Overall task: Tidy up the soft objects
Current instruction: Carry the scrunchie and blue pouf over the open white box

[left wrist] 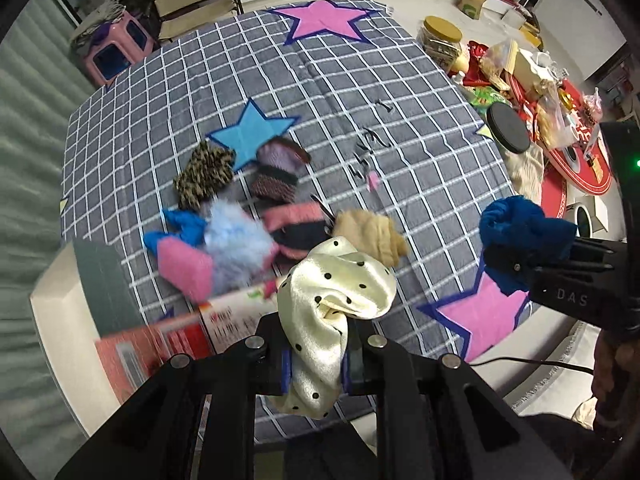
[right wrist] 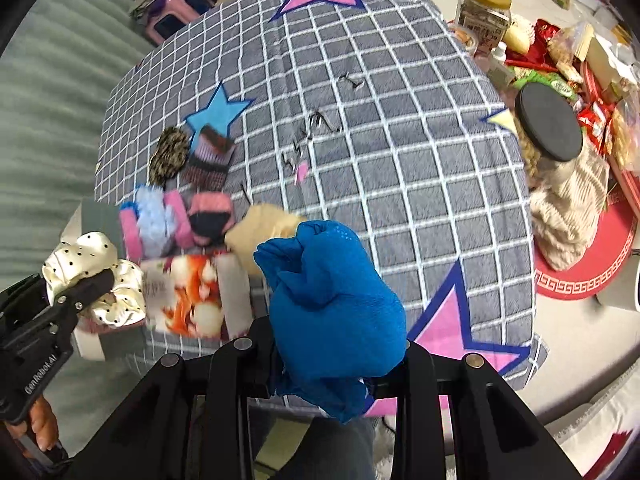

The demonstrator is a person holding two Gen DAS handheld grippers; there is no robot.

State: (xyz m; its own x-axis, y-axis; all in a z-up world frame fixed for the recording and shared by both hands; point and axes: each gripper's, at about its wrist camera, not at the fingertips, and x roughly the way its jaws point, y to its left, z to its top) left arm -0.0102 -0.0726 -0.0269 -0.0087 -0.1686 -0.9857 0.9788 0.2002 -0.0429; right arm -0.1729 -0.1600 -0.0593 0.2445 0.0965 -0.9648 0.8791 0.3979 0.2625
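My left gripper is shut on a cream satin scrunchie with black dots, held above the table's near edge; the same scrunchie shows at the left of the right wrist view. My right gripper is shut on a bunched blue mesh cloth, seen again as the blue cloth at the right of the left wrist view. On the grey checked tablecloth lies a cluster of soft items: a leopard scrunchie, a fluffy light-blue piece, pink and dark knit pieces, a beige cloth.
A printed red-and-white box and a white container sit at the near left edge. Jars, snack packets and a cream knit item crowd the red mat at the right. Small hairpins lie mid-cloth.
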